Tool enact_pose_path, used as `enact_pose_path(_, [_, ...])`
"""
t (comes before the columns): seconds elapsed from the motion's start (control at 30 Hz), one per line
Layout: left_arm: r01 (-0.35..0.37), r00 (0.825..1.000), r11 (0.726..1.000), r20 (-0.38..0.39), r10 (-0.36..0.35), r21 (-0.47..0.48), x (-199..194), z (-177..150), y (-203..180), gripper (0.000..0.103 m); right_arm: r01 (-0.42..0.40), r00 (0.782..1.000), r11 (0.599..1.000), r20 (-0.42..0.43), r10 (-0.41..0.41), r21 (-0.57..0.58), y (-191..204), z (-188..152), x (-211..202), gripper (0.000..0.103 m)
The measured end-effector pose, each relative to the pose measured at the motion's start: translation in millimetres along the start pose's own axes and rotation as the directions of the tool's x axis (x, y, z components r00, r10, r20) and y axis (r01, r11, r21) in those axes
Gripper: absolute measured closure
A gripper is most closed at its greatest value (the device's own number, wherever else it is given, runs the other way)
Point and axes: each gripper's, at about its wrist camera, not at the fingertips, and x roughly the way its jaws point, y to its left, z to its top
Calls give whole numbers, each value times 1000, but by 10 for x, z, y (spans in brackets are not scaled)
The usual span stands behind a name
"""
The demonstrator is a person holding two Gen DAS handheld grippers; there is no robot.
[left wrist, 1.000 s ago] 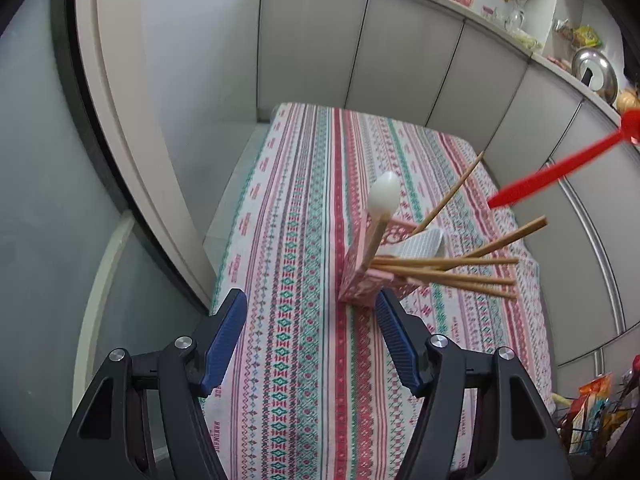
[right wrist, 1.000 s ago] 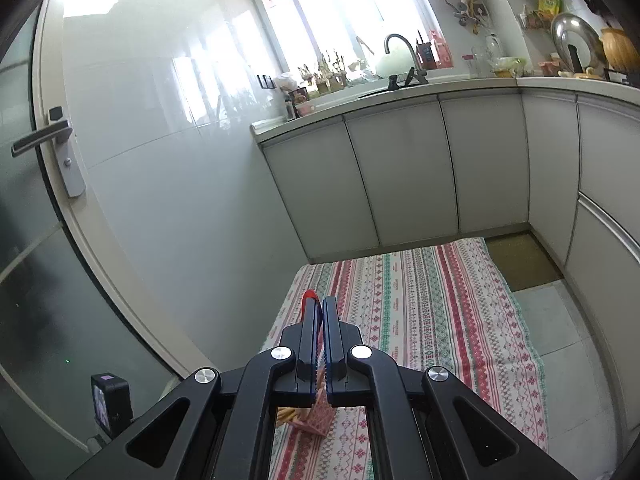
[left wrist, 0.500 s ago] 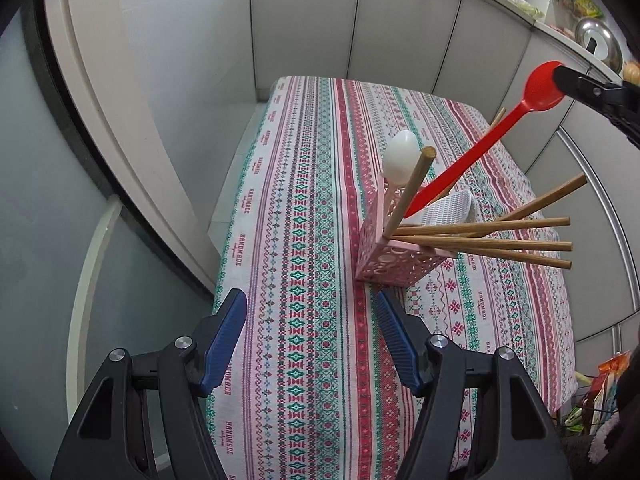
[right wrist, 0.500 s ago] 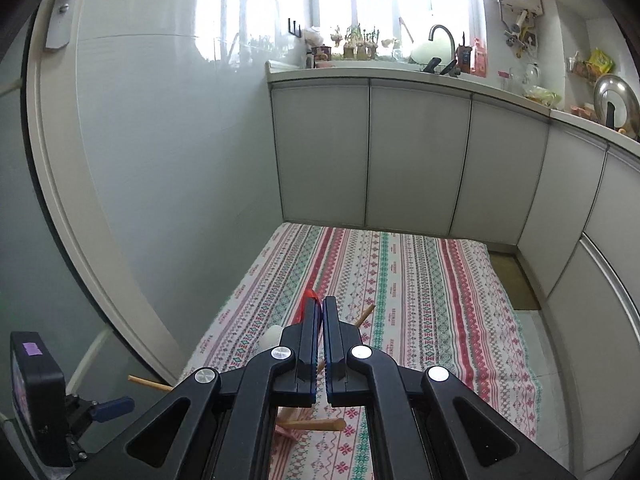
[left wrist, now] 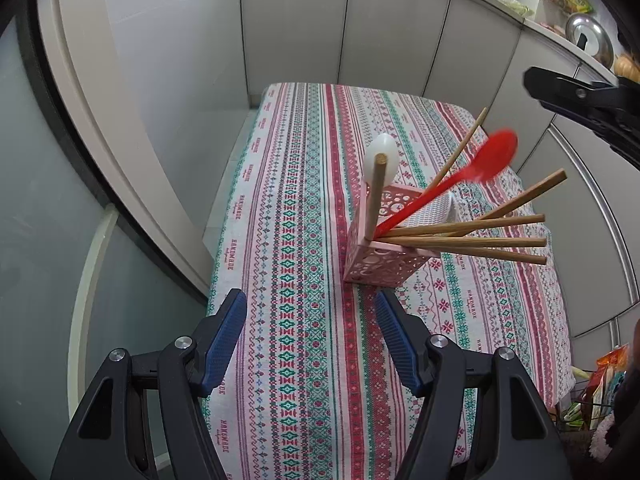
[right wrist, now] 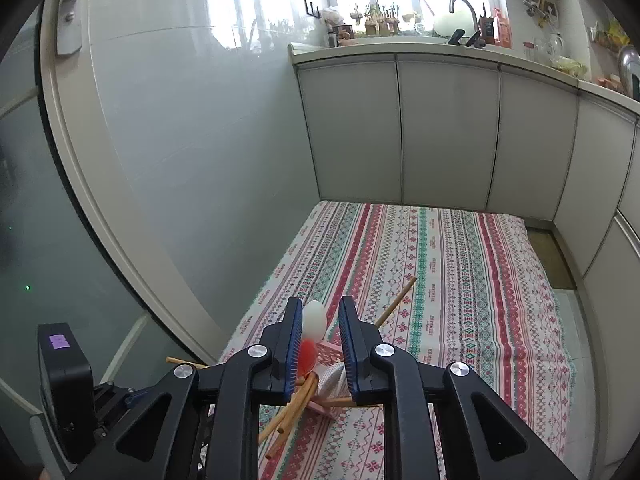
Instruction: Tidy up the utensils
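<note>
Both claws, left (left wrist: 308, 334) and right (right wrist: 319, 338), gape with nothing in them, and spoon (left wrist: 452, 186), chopsticks (left wrist: 472, 242) all stand in the holder (left wrist: 380, 260), so the sorting looks nearly done

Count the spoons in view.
2. A white spoon stands in the pink holder. A red spoon leans out of it to the right. None seems hidden.

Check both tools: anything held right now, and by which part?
Nothing held. Left tool open over the tablecloth; right tool open above the red spoon, which stands in the pink holder.
</note>
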Motion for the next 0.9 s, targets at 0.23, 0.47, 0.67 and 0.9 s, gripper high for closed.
enact_pose_path(0.23, [-22,998,1000,60,21,15,-327,-90,-114,25,45,999,998,16,-46,47,-282,-79,-633,54])
enact_pose_path(0.47, [-42,988,998,152,36,37,-840,-315,-339,13,90,996,991,-12,-89,96,-518,-355,-1189,29])
enact_pose_path(0.67, [-11,981,998,196,-2,64,-1253,-550,-656,5,160,987,978,-23,-159,137,-626,-556,-1661,12])
enact_pose_path(0.9, [-28,959,997,282,7,69,-1655,-790,-913,3,284,959,954,-32,-282,97,-568,-849,-2035,0])
